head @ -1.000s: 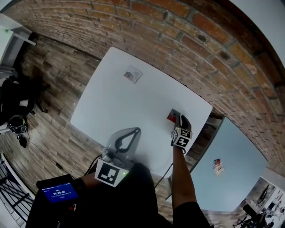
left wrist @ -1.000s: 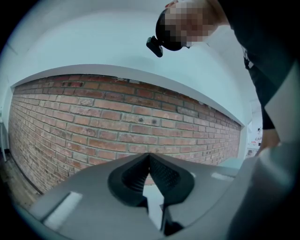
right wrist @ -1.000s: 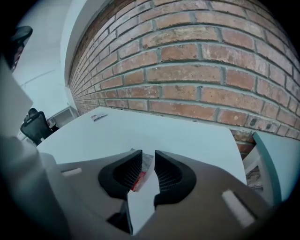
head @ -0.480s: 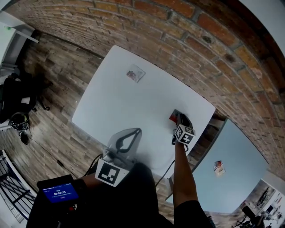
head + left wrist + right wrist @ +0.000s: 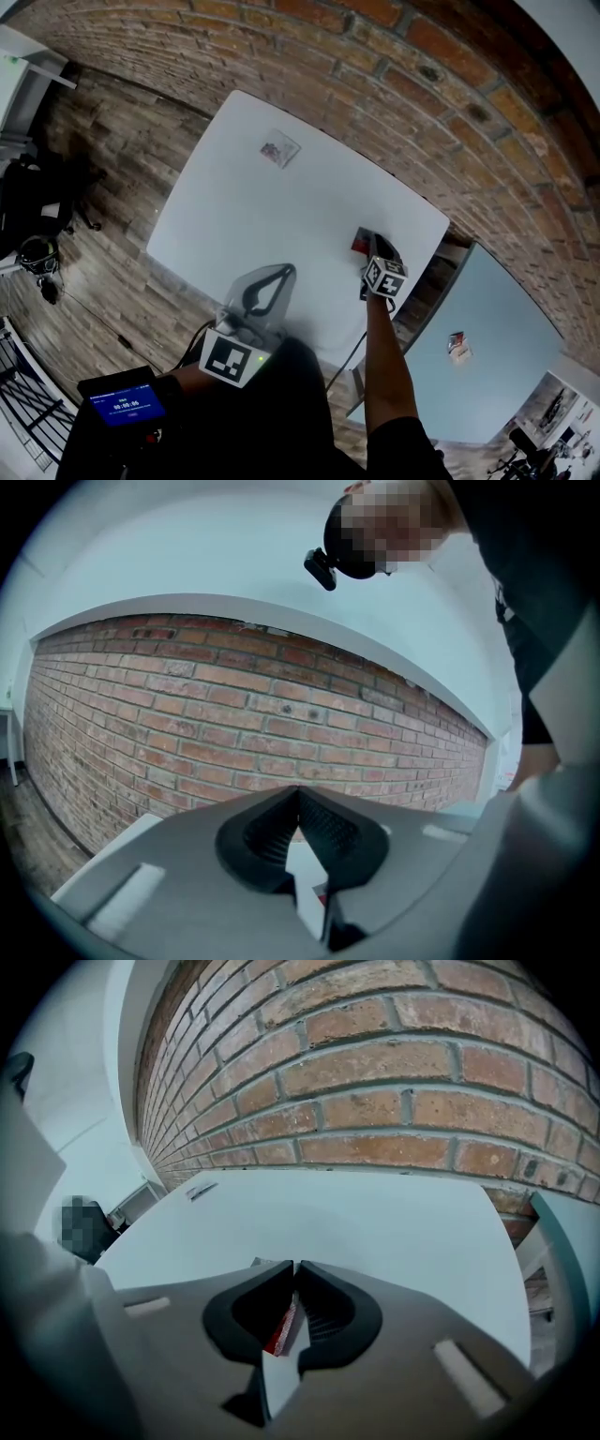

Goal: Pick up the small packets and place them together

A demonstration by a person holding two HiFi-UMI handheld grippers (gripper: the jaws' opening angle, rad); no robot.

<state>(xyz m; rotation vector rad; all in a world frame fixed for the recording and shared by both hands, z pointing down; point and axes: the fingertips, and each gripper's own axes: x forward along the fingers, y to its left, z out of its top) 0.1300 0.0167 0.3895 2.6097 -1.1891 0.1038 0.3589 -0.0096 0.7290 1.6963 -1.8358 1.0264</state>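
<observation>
The right gripper (image 5: 373, 242) points steeply down at the white rectangular table (image 5: 244, 216), and its jaws have just been closing. In the right gripper view (image 5: 294, 1269) the tips stand almost together, with only a thin slit between them. A small flat red packet (image 5: 280, 1330) is pinched edge-on between the ribbed pads, just behind the tips. In the head view the same packet (image 5: 360, 244) shows as a red patch beside the fingers, on their left, close to the tabletop. The left gripper (image 5: 281, 274) is held nearly level over the table's near edge. Its jaws are pressed fully together and nothing is between them, as the left gripper view (image 5: 299, 794) confirms. A small pale flat packet (image 5: 279, 149) lies on the table well ahead of the left fingertips and far from the right ones. It also shows far beyond the right fingers and to their left in the right gripper view (image 5: 201, 1190).
</observation>
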